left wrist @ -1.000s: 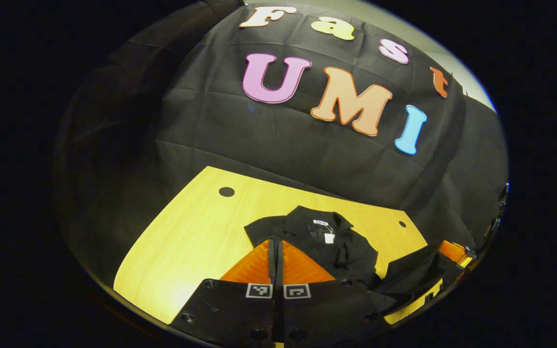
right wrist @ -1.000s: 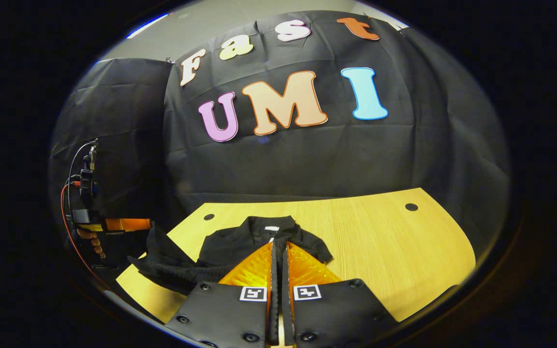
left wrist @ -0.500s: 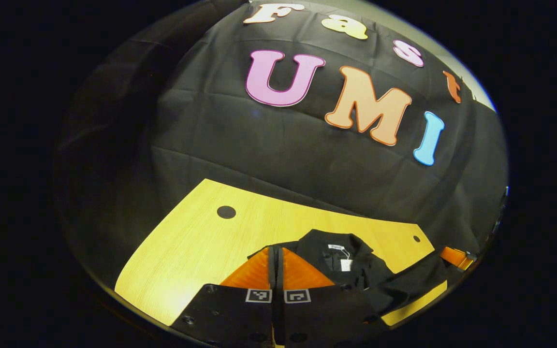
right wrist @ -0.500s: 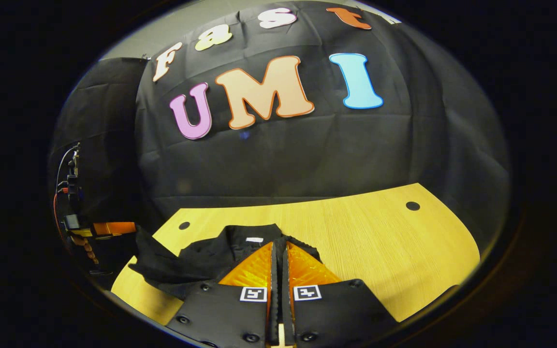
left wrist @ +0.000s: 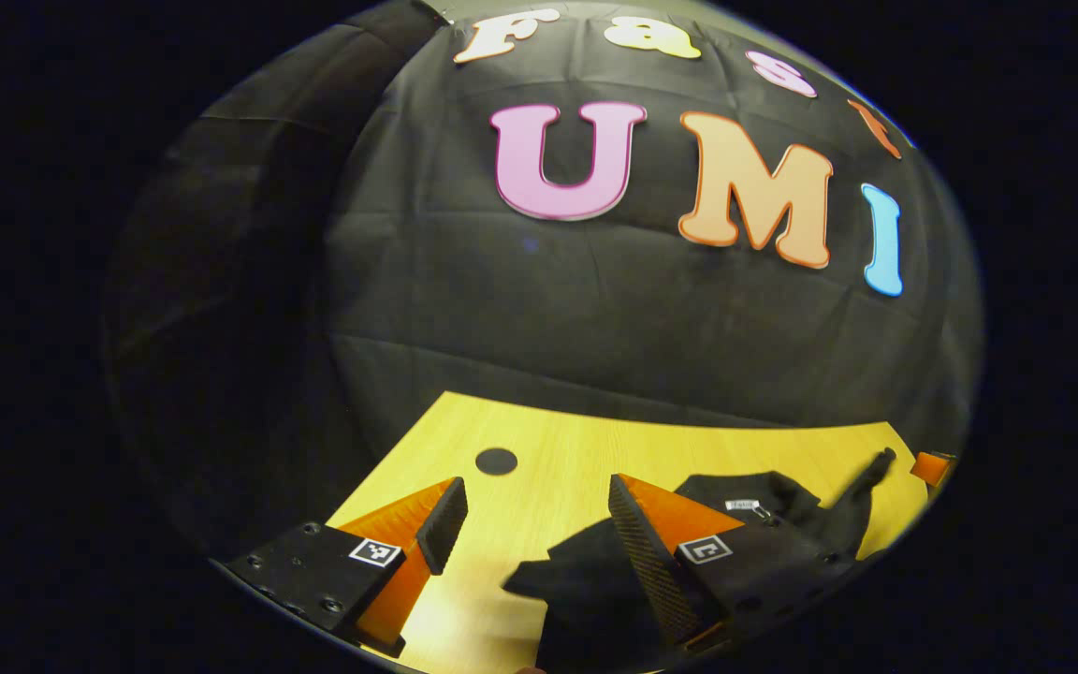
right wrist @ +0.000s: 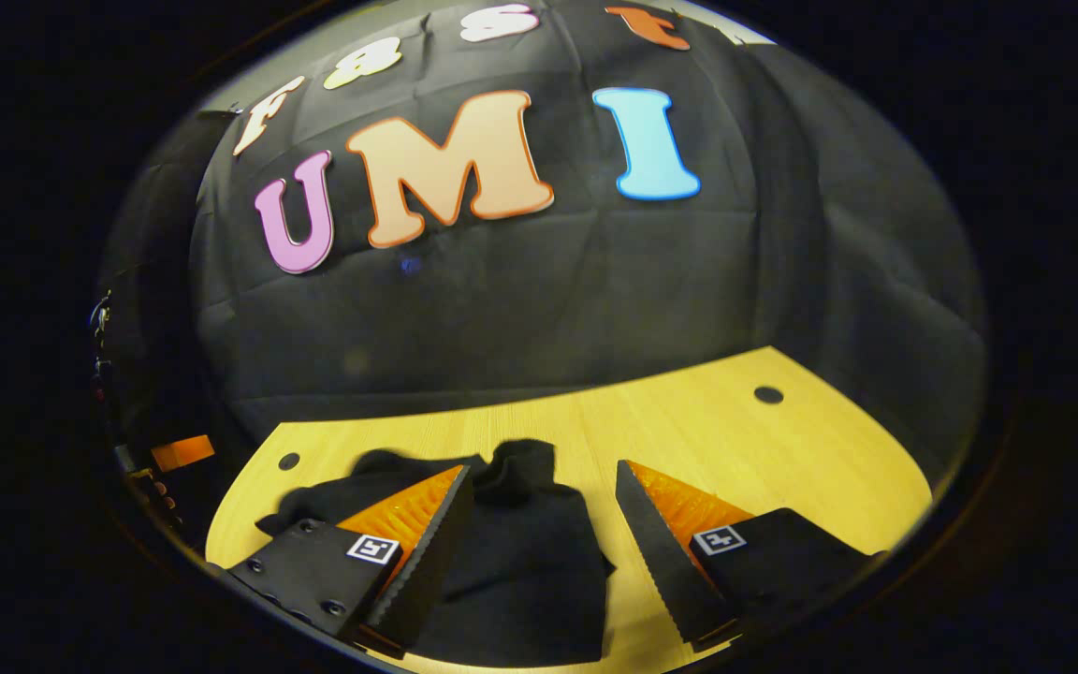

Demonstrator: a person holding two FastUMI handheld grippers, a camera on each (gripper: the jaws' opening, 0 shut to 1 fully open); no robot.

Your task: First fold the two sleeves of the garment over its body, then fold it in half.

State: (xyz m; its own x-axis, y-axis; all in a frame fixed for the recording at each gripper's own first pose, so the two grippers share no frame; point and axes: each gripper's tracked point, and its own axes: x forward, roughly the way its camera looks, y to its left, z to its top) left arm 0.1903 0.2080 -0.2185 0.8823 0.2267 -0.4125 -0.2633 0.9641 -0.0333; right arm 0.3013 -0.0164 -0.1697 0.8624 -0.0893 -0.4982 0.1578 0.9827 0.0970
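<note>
Black cloth hangs behind a yellow wooden tabletop (right wrist: 689, 431), and on that tabletop lies the black garment (right wrist: 520, 552), bunched rather than flat.

In the right gripper view, the right gripper (right wrist: 544, 524) has its fingers spread wide apart, holding nothing. The garment lies directly below and ahead, between the two fingers and reaching under the left one, with a rumpled edge at the far end toward the wall. Bare tabletop lies to the right of the cloth.

In the left gripper view, the left gripper (left wrist: 539, 524) is also spread apart and empty. Here the garment (left wrist: 745, 524) sits to the right of the gripper's line: the collar with its white tag (left wrist: 743, 505) lies past the right finger, and a dark flap (left wrist: 558, 585) reaches in under that finger toward the gap. A narrow raised piece of cloth (left wrist: 866, 477) stands up at the far right; whether it is a sleeve I cannot tell.

So the cloth runs roughly away from both grippers toward the wall, centred under the right one and off to the right of the left one. By my judgement the right gripper is better placed for the next grasp, while the left would need to shift rightward. How far along the folding stands is hard to judge from such a crumpled shape.
</note>
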